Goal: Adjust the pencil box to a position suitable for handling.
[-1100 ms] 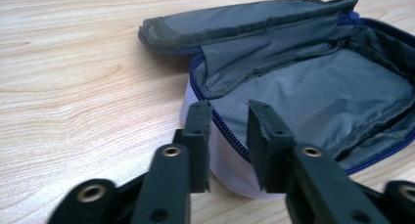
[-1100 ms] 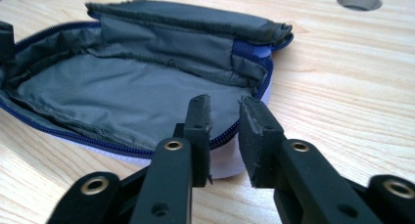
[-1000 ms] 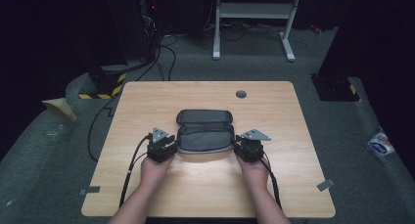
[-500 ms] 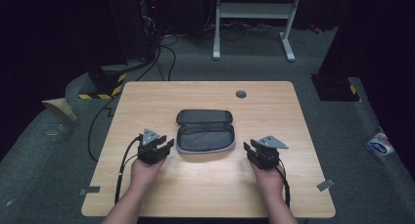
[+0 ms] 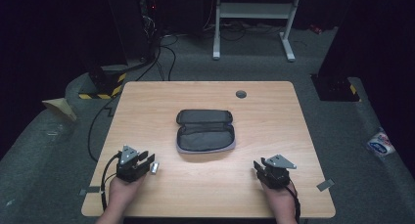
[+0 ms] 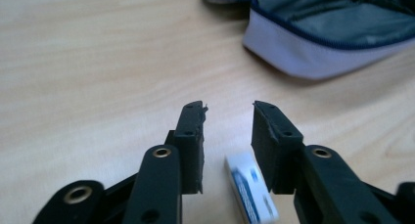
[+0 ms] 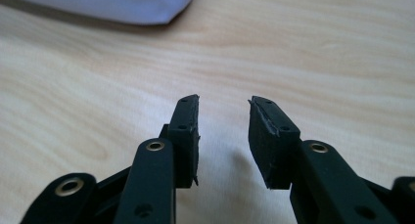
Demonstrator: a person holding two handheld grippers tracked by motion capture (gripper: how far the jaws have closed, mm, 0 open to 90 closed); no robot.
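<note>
- Left gripper (image 5: 147, 159): sat low over the table (image 5: 205, 194) at the near left; jaws stood apart, clamped on nothing.
- Eraser (image 6: 250, 190): small white block with a blue printed band, lay flat on the wood between and under the left gripper's jaws, closer to its right jaw; whether it touched that jaw could not be told. In the high view it lay just right of the jaw tips (image 5: 153, 168).
- Pencil case (image 5: 205, 131): dark, unzipped and lying open, grey lining showing, pale edge toward the grippers; ahead and to the right of the left gripper (image 6: 333, 33), well apart from it.
- Right gripper (image 5: 258, 166): at the near right, jaws apart over bare wood, nothing between them; the case's pale edge (image 7: 107, 6) lay ahead to its left.
</note>
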